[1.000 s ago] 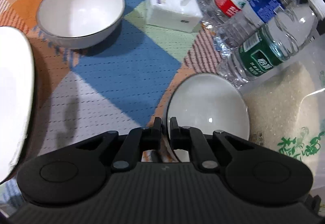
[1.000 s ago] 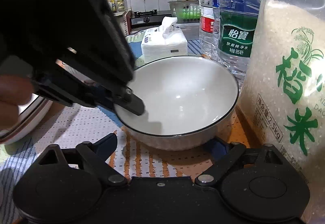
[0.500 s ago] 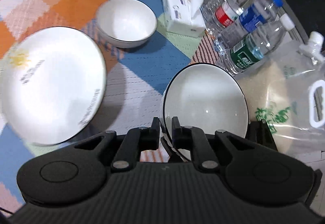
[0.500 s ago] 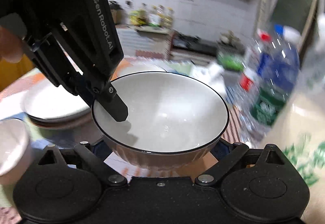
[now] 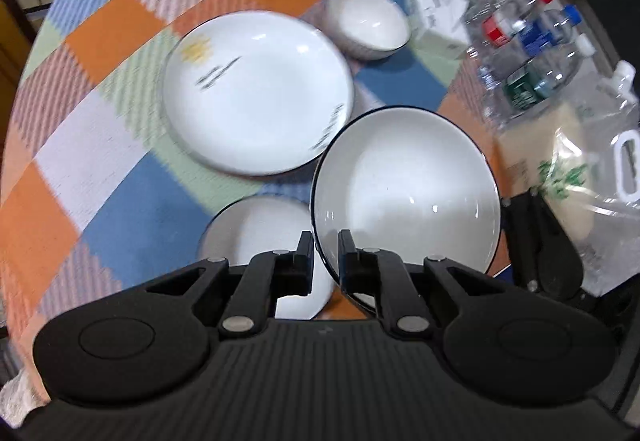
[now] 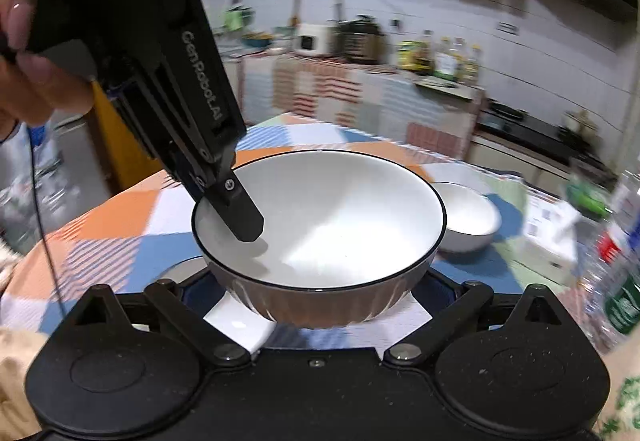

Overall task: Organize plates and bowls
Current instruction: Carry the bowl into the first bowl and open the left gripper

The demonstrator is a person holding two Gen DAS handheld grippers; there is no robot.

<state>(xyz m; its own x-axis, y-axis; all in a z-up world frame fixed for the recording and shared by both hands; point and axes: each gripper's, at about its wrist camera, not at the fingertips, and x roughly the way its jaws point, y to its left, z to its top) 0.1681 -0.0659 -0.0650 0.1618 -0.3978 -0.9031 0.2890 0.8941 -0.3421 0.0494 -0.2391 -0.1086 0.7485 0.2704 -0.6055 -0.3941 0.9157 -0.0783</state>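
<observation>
From my left wrist, my left tongs (image 5: 323, 261) are clamped tight on the near rim of the white, dark-rimmed ceramic bowl (image 5: 408, 193), one finger inside and one outside, holding it tilted in the air above the checked-cloth counter (image 5: 100, 129). Beyond that bowl lies the wide white dinner plate (image 5: 256, 89), with a small white bowl (image 5: 366, 21) past it and another white bowl (image 5: 256, 229) just under my tongs; clear plastic water bottles (image 5: 528, 41) stand to the bowl's right. From my right wrist, the same bowl (image 6: 320, 225) hangs ahead of my right tongs (image 6: 316, 305), whose jaws have just been opening and stand spread wide beneath it, gripping nothing. My left hand (image 6: 28, 41) shows at upper left.
</observation>
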